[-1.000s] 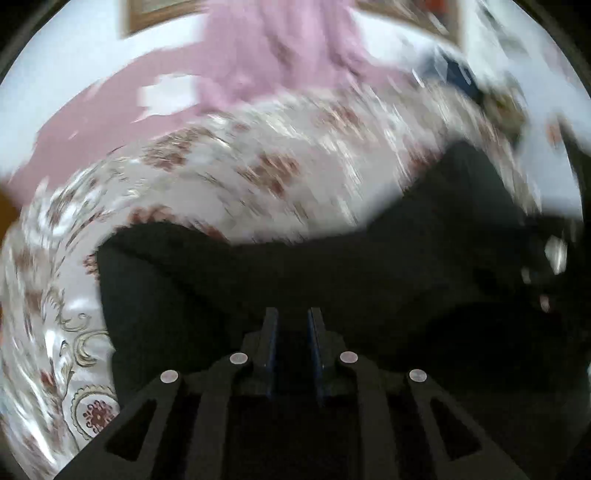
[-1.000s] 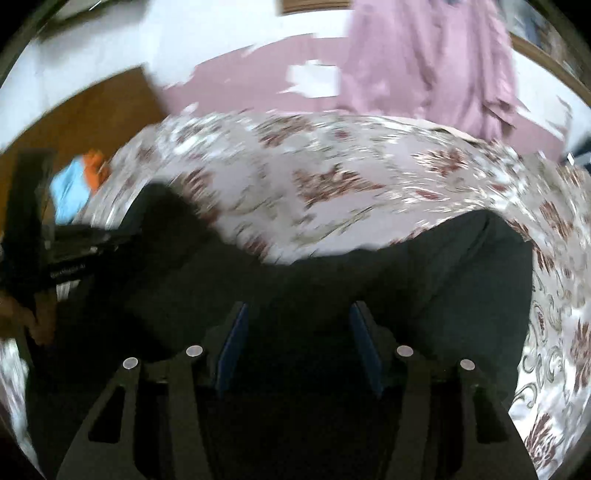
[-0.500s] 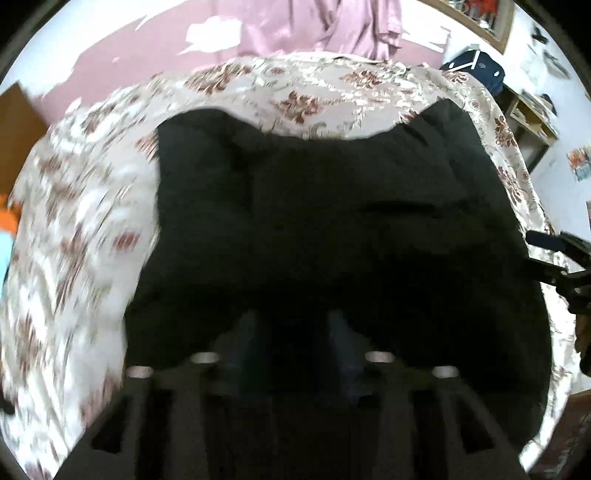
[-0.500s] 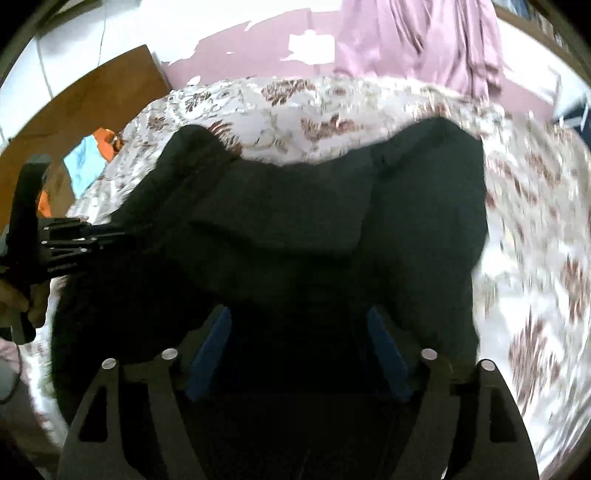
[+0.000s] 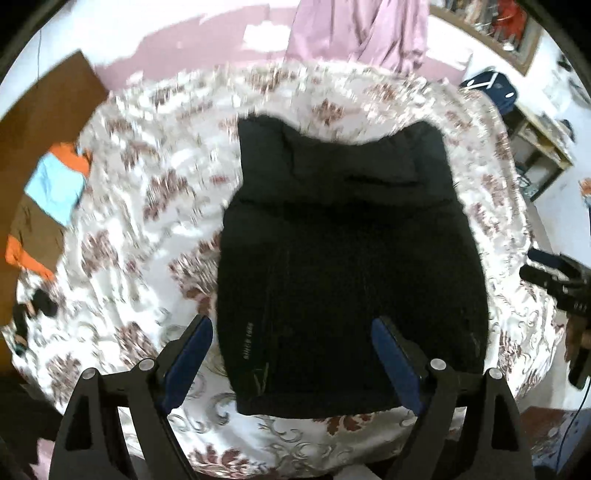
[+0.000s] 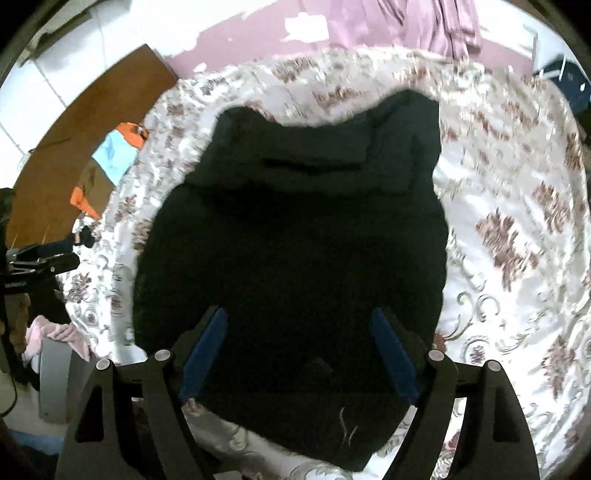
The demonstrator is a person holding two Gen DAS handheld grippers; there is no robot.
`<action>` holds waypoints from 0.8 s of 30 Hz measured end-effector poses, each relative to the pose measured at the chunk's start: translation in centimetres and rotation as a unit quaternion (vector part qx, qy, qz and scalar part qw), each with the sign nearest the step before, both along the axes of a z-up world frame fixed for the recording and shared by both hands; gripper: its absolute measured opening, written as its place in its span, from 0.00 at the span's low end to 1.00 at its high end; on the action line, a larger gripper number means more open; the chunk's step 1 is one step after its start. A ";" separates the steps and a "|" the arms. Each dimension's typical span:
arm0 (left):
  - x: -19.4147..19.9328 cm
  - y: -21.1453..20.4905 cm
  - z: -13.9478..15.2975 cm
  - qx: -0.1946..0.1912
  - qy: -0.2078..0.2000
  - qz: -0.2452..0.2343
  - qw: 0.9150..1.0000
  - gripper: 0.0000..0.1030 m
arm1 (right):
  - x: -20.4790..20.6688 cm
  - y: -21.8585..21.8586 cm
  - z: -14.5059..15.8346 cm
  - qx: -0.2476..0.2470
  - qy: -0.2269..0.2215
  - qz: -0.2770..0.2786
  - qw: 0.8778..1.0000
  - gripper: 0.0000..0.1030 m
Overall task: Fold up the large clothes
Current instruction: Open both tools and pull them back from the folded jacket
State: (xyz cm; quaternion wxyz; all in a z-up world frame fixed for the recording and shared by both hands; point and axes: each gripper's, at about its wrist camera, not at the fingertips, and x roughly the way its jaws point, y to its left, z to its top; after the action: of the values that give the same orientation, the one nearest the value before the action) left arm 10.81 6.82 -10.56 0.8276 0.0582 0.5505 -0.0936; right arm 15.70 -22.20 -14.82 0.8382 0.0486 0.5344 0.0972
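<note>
Left wrist view, looking steeply down: a black, thick-fabric garment (image 5: 347, 258), folded into a rough rectangle, lies flat on a bed covered with a white spread patterned in maroon flowers (image 5: 147, 221). Its far edge shows two raised corners with a dip between them; its near edge sits close to the near edge of the bed. The left gripper (image 5: 291, 354), black with blue pads, hovers above the garment's near part. Its jaws are opening, already wide, and nothing is between them. At the right edge, the right gripper (image 5: 554, 280) shows beside the garment. Far off, pale purple cloth (image 5: 354, 33) hangs on the wall. On the left, an orange and light-blue item (image 5: 55, 188) lies off the bed.

Right wrist view, also looking down: the same black garment (image 6: 295, 240) fills the middle. The right gripper (image 6: 299, 350) hangs over its near part, jaws opening and wide, gripping nothing. The left gripper shows at the left edge (image 6: 40, 262).

Judged from this, a fold appears just laid down and let go. The next move likely calls for taking one side edge with both grippers and carrying it across, or smoothing the bundle if it is compact enough.
</note>
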 end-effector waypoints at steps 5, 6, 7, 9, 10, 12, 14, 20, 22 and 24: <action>-1.8 0.8 4.8 -0.008 -0.061 -0.049 0.997 0.85 | -1.5 1.7 7.2 -0.008 -0.062 -0.008 0.998 0.76; -2.2 0.9 5.5 -0.009 -0.074 -0.062 0.995 0.85 | -1.8 2.1 8.3 -0.012 -0.073 -0.014 0.997 0.76; -2.4 0.9 6.0 -0.010 -0.081 -0.071 0.994 0.85 | -2.3 2.7 9.6 -0.018 -0.087 -0.023 0.996 0.77; -3.4 1.2 7.0 -0.019 -0.098 -0.095 0.990 0.85 | -3.2 3.9 11.4 -0.023 -0.101 -0.038 0.994 0.77; -3.8 1.0 7.3 -0.022 -0.104 -0.102 0.989 0.85 | -4.0 4.7 12.5 -0.028 -0.108 -0.049 0.993 0.77; -4.8 1.3 7.6 -0.033 -0.118 -0.119 0.985 0.85 | -5.7 6.1 14.0 -0.028 -0.124 -0.061 0.990 0.78; -5.4 1.4 7.4 -0.050 -0.111 -0.127 0.984 0.85 | -7.5 7.6 15.0 -0.035 -0.132 -0.065 0.989 0.79; -7.2 1.4 7.6 -0.032 -0.125 -0.161 0.979 0.85 | -11.9 9.9 16.4 -0.048 -0.139 -0.095 0.985 0.80; -7.9 1.5 8.2 -0.022 -0.140 -0.158 0.977 0.85 | -12.3 10.1 16.4 -0.050 -0.143 -0.088 0.984 0.80; -8.5 1.6 8.4 -0.009 -0.149 -0.141 0.979 0.85 | -12.3 10.3 16.3 -0.045 -0.145 -0.079 0.985 0.80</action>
State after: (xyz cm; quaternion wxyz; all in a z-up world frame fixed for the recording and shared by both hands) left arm 2.35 8.45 -2.16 0.8792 0.1409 0.4065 -0.2047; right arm 3.38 -11.90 1.45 0.9132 0.0387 0.4054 0.0127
